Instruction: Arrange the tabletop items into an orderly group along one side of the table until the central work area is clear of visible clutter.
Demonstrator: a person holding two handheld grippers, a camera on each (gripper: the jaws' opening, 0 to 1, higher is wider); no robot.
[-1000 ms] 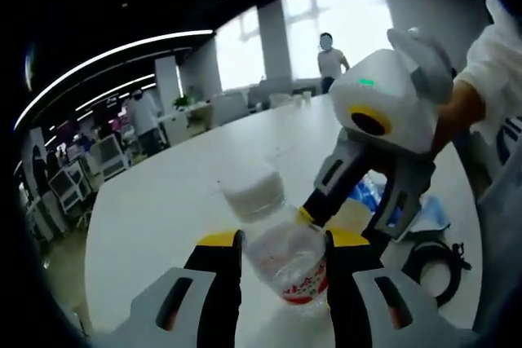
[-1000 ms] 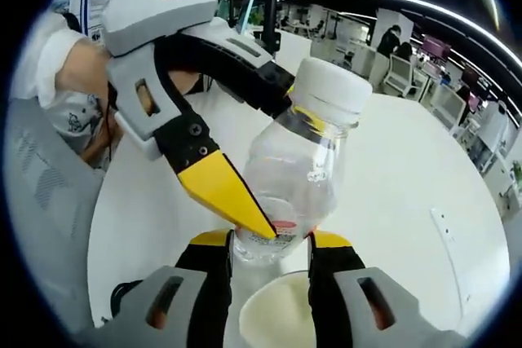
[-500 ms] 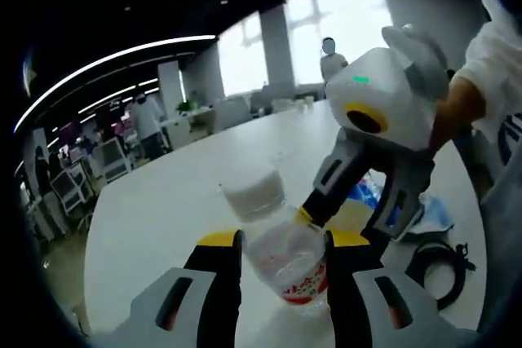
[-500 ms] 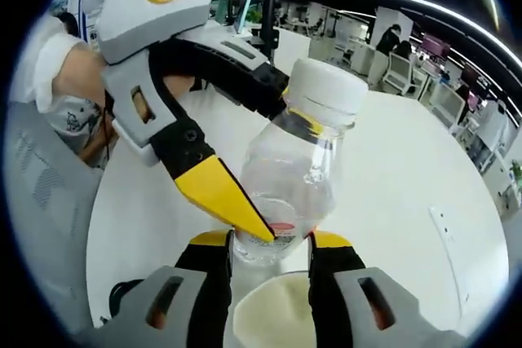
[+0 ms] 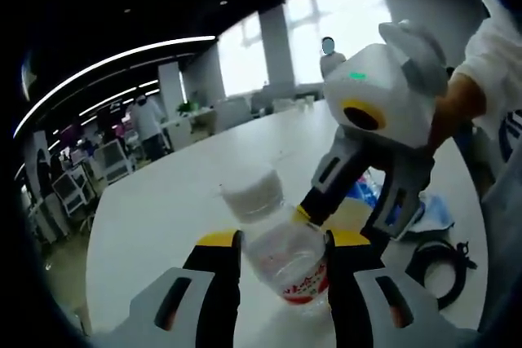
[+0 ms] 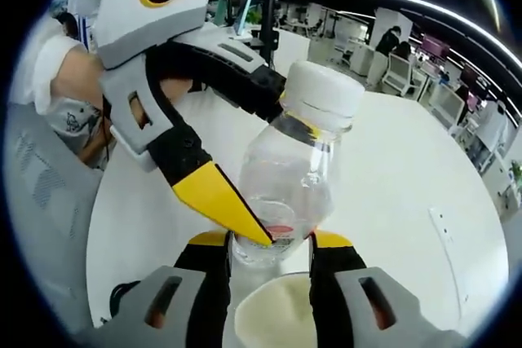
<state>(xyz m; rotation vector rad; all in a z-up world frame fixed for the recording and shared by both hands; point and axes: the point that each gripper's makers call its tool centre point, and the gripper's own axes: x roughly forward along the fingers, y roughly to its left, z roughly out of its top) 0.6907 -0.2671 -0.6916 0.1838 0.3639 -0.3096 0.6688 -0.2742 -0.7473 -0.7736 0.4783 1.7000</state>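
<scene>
Bottle (image 5: 281,254) — clamped by left gripper (image 5: 283,244); right gripper (image 6: 269,244) seemingly gripping it too | table (image 5: 163,209)

Open-plan office, bright windows glowing at the far end

Daylight is pouring through tall windows (image 5: 326,26) split by a pale pillar (image 5: 272,38), while long strip lights (image 5: 114,59) are curving across the dark ceiling. A large white table (image 5: 171,201) is stretching toward rows of desks and chairs (image 5: 86,173), where several people are standing. In the right gripper view, more strip lights (image 6: 440,10) are running overhead above what seem to be office chairs (image 6: 404,75), and a dark post (image 6: 267,6) is rising beyond the table's far edge.
</scene>
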